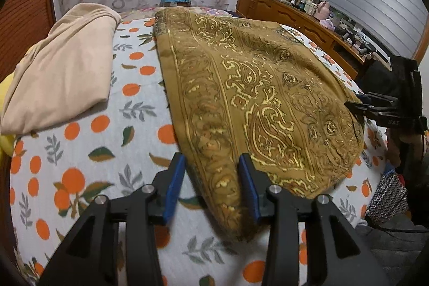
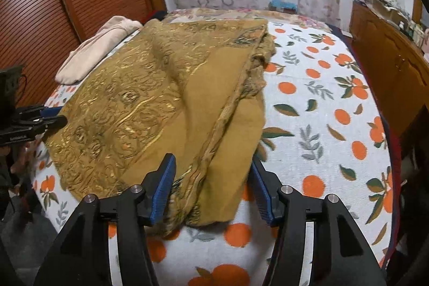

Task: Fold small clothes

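On the bed (image 1: pixel 93 130) I am seeing one mustard paisley cloth (image 1: pixel 254 87) lying lengthwise toward the headboard, one beige garment (image 1: pixel 64 71) beside it; both tongs, left (image 1: pixel 211 173) and right (image 2: pixel 213 173), are standing open astride its near corners.

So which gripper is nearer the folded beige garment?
Left. The left gripper is at the brown cloth's corner on the beige garment's side; the right gripper is at the cloth's opposite corner.

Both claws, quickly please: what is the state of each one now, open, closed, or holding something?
Left claw: open, brown patterned cloth between its fingers, not gripped.
Right claw: open, the cloth's near edge between its fingers, not gripped.
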Motion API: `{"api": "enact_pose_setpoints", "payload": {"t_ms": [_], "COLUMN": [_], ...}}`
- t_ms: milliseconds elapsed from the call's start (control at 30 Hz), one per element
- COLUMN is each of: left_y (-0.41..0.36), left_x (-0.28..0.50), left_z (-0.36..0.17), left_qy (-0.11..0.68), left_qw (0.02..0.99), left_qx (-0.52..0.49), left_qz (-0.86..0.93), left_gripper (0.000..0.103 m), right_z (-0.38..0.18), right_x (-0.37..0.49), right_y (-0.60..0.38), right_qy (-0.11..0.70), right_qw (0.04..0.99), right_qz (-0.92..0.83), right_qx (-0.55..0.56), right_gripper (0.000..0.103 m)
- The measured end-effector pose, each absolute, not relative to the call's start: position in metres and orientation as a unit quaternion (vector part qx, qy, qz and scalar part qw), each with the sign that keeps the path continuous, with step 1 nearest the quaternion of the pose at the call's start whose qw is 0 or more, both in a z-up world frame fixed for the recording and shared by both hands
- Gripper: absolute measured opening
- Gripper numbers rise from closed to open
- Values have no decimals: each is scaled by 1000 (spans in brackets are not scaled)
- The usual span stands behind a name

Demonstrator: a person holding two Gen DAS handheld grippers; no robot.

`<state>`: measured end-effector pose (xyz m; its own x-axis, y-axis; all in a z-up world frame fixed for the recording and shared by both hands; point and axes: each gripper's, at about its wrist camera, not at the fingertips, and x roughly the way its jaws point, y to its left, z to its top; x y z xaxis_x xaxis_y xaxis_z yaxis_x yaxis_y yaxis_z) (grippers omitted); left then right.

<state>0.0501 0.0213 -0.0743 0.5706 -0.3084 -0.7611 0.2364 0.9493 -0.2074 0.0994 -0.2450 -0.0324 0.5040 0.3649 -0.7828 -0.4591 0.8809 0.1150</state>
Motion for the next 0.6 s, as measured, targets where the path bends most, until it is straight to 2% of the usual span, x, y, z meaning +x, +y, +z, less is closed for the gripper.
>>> {"api": "enact_pose_setpoints", "payload": {"t_ms": [100, 267, 300, 367, 433, 467, 600], "left_y": [22, 26, 27, 29, 29, 29, 30], "left_x": [47, 44, 44, 46, 47, 47, 51], "left_z": [-75, -75, -75, -75, -72, -69, -43], "left_qy": [434, 431, 431, 433, 431, 425, 395], "left_qw": [886, 884, 882, 878, 878, 879, 884], "left_qx": [-45, -66, -71, -80, -81, -84, -104], "left_qz": [-155, -170, -179, -186, -193, -200, -226], "left_gripper": [40, 40, 30, 21, 8, 6, 3], "right_z": [-33, -34, -34, -34, -33, -32, -15], "right_x": [96, 92, 92, 90, 90, 91, 94], "right_y": [-240, -234, -233, -230, -227, -227, -233], "right_qy": [437, 432, 430, 426, 422, 420, 399], "right_qw": [864, 863, 863, 862, 859, 859, 861], "right_qz": [246, 252, 254, 265, 278, 283, 310], "right_qx": [-56, -69, -72, -76, -81, -81, -58], "right_gripper": [53, 41, 38, 23, 16, 12, 9]}}
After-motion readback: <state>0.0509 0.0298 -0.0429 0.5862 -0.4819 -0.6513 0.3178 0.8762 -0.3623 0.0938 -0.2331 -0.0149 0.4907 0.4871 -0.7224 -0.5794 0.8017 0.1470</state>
